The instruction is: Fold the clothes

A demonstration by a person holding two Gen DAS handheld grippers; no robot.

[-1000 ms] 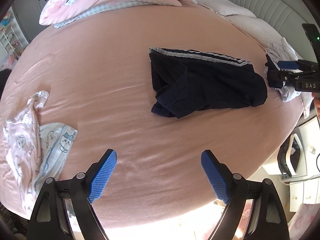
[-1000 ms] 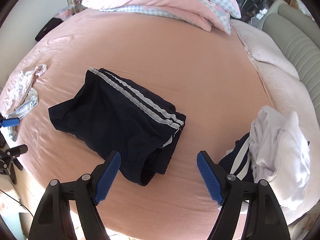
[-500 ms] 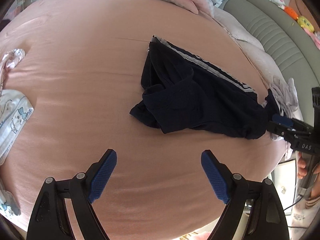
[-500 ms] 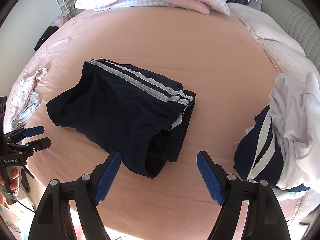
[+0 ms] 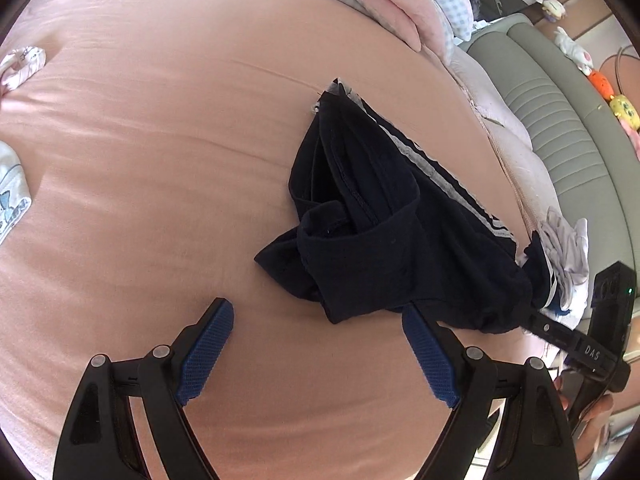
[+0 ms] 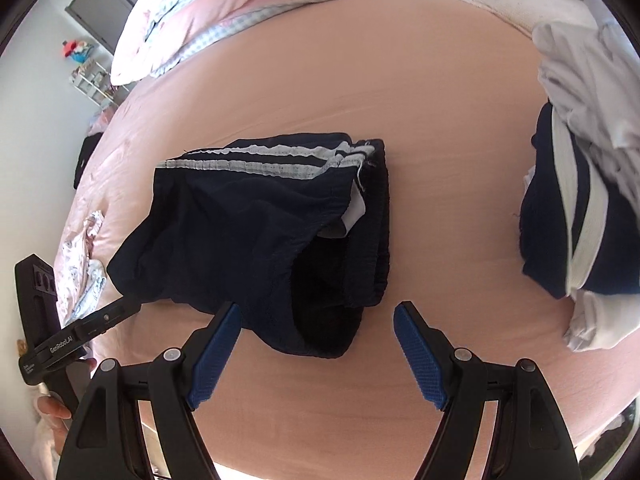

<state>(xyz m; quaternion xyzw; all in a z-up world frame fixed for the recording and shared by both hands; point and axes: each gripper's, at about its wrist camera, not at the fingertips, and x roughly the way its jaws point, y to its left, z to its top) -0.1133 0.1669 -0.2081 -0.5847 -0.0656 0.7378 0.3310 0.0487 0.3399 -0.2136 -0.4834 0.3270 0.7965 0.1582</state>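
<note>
Both-handed, fingers (image 5: 208, 356) (image 6: 416, 356) wide and empty beside the navy shorts (image 6: 256, 224).

Dark navy cloth shorts with white stripes (image 6: 256, 216): matt, crinkled weave. Pink cloth bedsheet (image 5: 160, 160): smooth, faint sheen. Black plastic gripper fingers with blue pads (image 6: 214, 356): ribbed, rough.

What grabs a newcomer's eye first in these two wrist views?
The dark navy shorts with white side stripes, lying crumpled mid-bed on the pink sheet, dominate both views. Both claws are open and empty: the right claw hovers just short of the shorts' near edge, the left claw at the shorts' other end. A pile of white and navy clothes sits at the right of the right wrist view.
</note>
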